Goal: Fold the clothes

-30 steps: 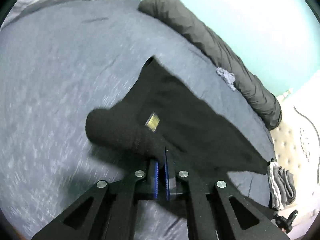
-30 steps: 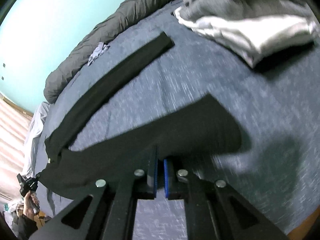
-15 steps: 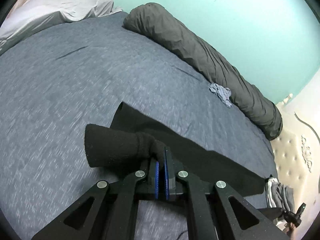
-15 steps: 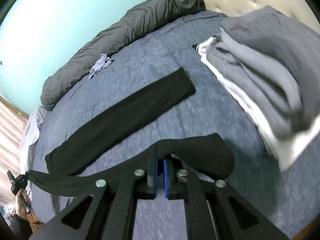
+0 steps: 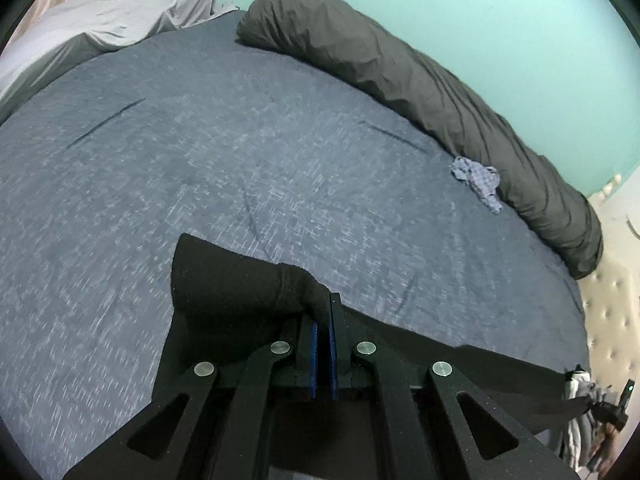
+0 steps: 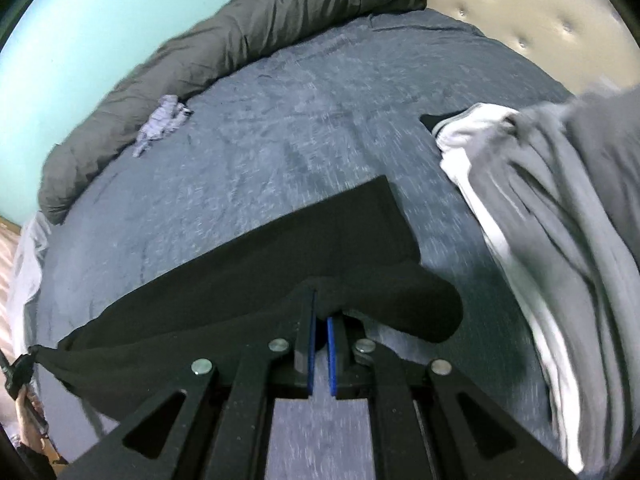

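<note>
The left gripper (image 5: pixel 323 316) is clamped on one end of a long black garment (image 5: pixel 240 280), its blue pads pinched tight on a bunched knot of fabric just ahead of the fingertips. To that gripper's left the cloth fans out into a folded flap lying on the blue-grey bedsheet (image 5: pixel 200 160); to its right the garment runs as a taut band toward the right gripper (image 5: pixel 608 412), seen small at the far right edge. Holding both ends this way seems meant to keep the piece stretched and flat, so one layer lands squarely over the other. In the right wrist view, the right gripper (image 6: pixel 321 312) likewise pinches the black garment (image 6: pixel 260 276), its pads slightly apart with cloth wedged between them. A broad layer lies ahead and to its left on the bedsheet (image 6: pixel 280 140), and a rounded end droops to its right. Further right sits a stack of folded grey and white clothes (image 6: pixel 560 208), probably kept apart as a pile of folded pieces. A rolled dark duvet (image 5: pixel 420 92) and a small crumpled checked cloth (image 5: pixel 476 180) lie far ahead. No brand, label or writing is legible anywhere.
</note>
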